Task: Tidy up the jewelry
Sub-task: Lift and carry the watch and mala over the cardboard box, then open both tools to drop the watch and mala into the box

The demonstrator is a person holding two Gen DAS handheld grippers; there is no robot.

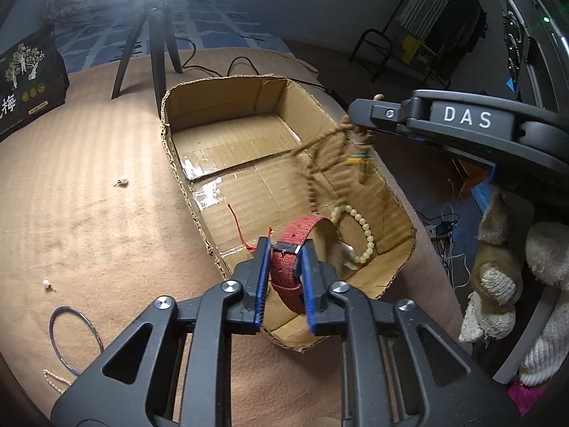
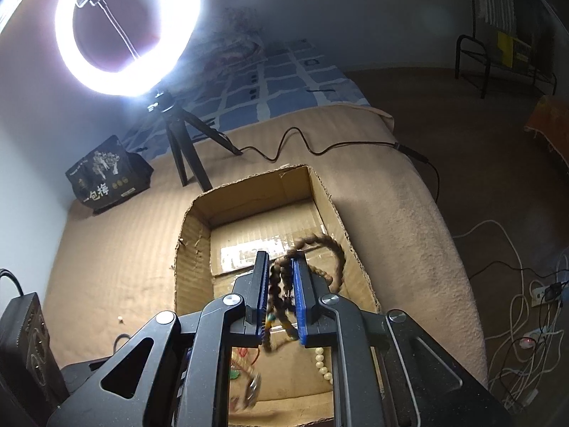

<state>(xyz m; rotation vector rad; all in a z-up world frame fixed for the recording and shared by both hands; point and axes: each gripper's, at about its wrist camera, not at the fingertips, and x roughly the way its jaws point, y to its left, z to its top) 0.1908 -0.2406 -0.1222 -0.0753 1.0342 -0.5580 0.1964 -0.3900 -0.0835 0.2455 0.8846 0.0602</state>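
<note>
- Between the blue pads of the left gripper [image 1: 284, 254], a red woven watch strap [image 1: 290, 267] stands looped on edge; the jaws sit narrow and close against its sides, though whether they press it cannot be told.
- The left gripper tilts steeply down over the near end of the open cardboard box [image 1: 213, 103].
- The right gripper [image 2: 279, 286] also tilts down over the box, its jaws nearly closed and pinching a brown beaded necklace [image 2: 334, 249].
- The brown strands hang blurred from its tips, one loop curling out to the right, a small green and yellow bead among them.
- Inside the box's near end lie a pale cream bead bracelet [image 1: 362, 229] and a thin red cord [image 1: 236, 226].
- On the tan blanket [image 1: 89, 195] left of the box lie two pearl earrings [image 1: 122, 180], well apart, and a thin blue hoop [image 1: 76, 338].
</note>
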